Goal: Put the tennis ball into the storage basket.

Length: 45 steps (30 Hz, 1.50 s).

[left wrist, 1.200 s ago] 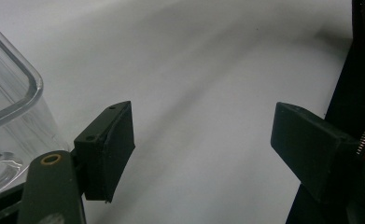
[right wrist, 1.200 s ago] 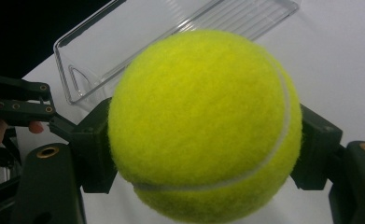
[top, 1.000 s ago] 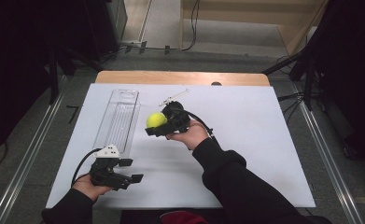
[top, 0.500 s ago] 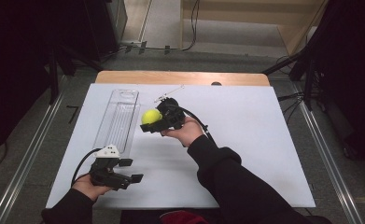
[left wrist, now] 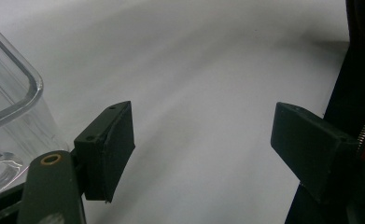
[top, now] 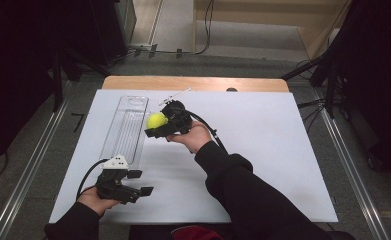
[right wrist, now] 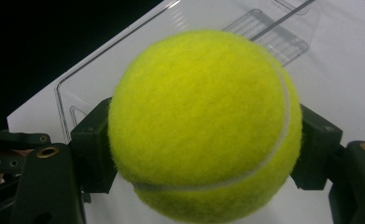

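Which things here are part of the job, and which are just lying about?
In the job:
- tennis ball, clamped in the right gripper
- clear tray, beside the ball

Lying about:
- left gripper, open, holding nothing
- small white piece beyond the tray
- floor cables

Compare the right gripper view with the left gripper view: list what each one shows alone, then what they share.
Right gripper view alone: a yellow tennis ball clamped in the right hand-held gripper, one jaw on each side of it.

Left gripper view alone: the left hand-held gripper with its jaws wide apart and nothing between them.

Both: the clear plastic tray and the white table surface.
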Each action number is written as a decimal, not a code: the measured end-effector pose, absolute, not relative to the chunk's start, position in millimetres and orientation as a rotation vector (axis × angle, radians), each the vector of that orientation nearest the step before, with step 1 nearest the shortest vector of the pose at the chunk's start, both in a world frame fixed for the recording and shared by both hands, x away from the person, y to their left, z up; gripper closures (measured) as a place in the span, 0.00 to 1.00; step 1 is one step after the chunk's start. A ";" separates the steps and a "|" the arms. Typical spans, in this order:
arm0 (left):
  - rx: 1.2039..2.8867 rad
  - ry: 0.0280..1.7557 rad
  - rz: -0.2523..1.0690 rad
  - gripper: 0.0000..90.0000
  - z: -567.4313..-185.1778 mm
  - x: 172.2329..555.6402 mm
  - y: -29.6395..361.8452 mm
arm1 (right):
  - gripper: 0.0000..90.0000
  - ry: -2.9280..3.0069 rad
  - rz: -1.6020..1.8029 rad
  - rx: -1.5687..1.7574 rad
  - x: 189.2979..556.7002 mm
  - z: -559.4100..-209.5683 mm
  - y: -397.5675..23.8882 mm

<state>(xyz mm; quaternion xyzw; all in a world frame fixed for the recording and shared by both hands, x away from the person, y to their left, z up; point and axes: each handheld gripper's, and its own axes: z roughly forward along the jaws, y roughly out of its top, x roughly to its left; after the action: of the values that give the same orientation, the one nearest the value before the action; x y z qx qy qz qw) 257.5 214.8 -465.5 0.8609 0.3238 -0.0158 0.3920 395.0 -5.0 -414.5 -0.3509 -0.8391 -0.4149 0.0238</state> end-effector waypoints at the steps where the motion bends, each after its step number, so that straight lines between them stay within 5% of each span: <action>1: 2.186 0.822 -0.039 0.25 -465.4 257.5 214.9 | 0.25 -2.597 -1.278 -1.090 395.3 -413.8 -3.8; 45: 2.184 0.817 -0.045 0.25 -465.1 257.4 214.6 | 0.25 -2.631 -1.283 -1.068 422.1 -405.0 44.9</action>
<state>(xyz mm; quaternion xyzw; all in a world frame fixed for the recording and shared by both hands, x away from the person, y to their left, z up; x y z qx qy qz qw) 257.4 214.6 -465.1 0.8609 0.3219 -0.0176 0.3936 422.1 44.9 -405.0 -0.3427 -0.8443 -0.4118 0.0129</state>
